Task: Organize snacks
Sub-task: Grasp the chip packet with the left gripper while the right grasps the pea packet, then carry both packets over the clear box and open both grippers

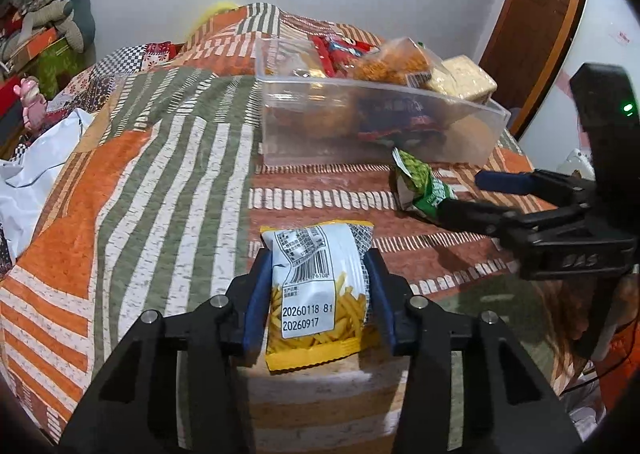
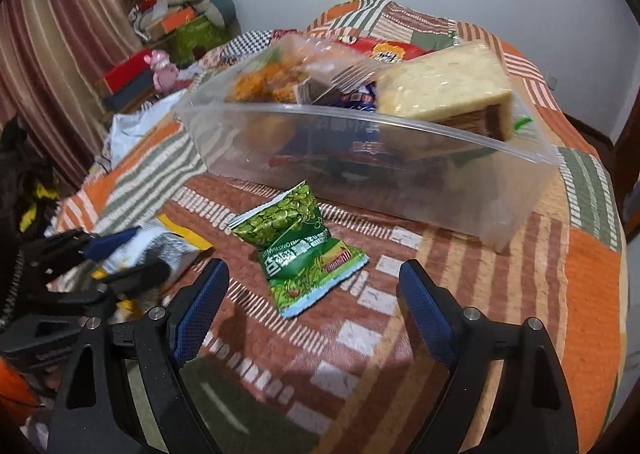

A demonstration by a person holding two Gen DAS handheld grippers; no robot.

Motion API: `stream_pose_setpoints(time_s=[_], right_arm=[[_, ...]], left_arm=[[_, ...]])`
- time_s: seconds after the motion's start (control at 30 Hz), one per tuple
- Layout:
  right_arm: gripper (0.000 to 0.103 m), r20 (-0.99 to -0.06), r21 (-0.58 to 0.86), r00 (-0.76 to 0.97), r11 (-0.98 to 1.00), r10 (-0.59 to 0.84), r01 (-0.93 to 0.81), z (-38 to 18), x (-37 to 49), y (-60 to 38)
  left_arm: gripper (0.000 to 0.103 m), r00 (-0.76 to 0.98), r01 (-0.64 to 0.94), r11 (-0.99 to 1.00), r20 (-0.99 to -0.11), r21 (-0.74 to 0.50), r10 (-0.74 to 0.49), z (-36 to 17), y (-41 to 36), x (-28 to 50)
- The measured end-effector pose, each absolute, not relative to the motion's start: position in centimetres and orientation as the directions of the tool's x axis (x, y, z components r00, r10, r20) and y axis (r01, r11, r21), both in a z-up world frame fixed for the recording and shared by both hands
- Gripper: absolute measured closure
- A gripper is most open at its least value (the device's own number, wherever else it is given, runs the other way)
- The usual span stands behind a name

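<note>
My left gripper [image 1: 318,258] is shut on a yellow-and-white bag of potato sticks [image 1: 316,286], held just above the patchwork bedspread. A clear plastic bin [image 1: 360,122] full of snacks stands beyond it; it also shows in the right wrist view [image 2: 360,158]. A green pea snack bag [image 2: 300,246] lies on the bedspread in front of the bin, between and just ahead of the fingers of my open, empty right gripper [image 2: 314,274]. In the left wrist view the green bag [image 1: 420,184] lies at the right gripper's [image 1: 460,192] tips. The left gripper [image 2: 120,250] with its bag shows at the left.
The bin holds a bag of orange snacks [image 1: 384,62], red packets [image 1: 336,48] and a block of crackers [image 2: 444,82]. A white plastic bag [image 1: 36,162] lies at the bed's left edge. Clutter and a pink toy [image 2: 162,68] stand by the wall. A wooden door [image 1: 532,14] is at right.
</note>
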State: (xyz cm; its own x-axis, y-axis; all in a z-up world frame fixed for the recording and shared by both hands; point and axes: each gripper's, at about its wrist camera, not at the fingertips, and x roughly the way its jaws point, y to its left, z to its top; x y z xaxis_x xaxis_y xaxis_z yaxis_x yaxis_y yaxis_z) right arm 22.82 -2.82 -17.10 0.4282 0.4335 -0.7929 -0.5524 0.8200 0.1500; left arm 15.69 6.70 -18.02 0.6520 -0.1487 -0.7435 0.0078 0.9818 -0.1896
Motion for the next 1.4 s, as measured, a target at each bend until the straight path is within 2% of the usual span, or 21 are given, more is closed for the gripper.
stream_pose_setpoints(time_s=[0.1, 0.33, 0.37, 0.67, 0.93, 1.4], right_arm=[[0.019, -0.808, 0.139, 0.412, 0.816, 0.421, -0.561, -17.5, 23.4, -2.1], [0.03, -0.841, 0.133, 0.366, 0.808, 0.398, -0.574, -18.5, 24.4, -0.8], [0.035, -0.842, 0.128, 0.368, 0.808, 0.395, -0.575, -18.5, 24.4, -0.7], [0.051, -0.824, 0.104, 0.399, 0.799, 0.403, -0.592, -17.6, 23.4, -1.3], [0.053, -0.772, 0.091, 0.463, 0.797, 0.435, -0.597, -15.2, 21.9, -2.5], [0.053, -0.622, 0.101, 0.605, 0.817, 0.497, -0.567, -8.8, 20.9, -4.8]], left_arm=[[0.058, 0.669, 0.002, 0.984, -0.732, -0.179, -0.134, -17.8, 7.1, 15.2], [0.058, 0.683, -0.009, 0.98, -0.716, -0.2, -0.14, -17.6, 8.0, 15.0], [0.058, 0.684, -0.011, 0.979, -0.715, -0.204, -0.141, -17.6, 8.1, 15.0], [0.058, 0.699, -0.018, 0.98, -0.703, -0.196, -0.128, -16.9, 8.0, 14.7], [0.058, 0.746, -0.023, 0.98, -0.656, -0.197, -0.114, -14.1, 8.0, 14.7], [0.058, 0.825, -0.002, 0.982, -0.555, -0.191, -0.106, -8.7, 7.3, 16.6]])
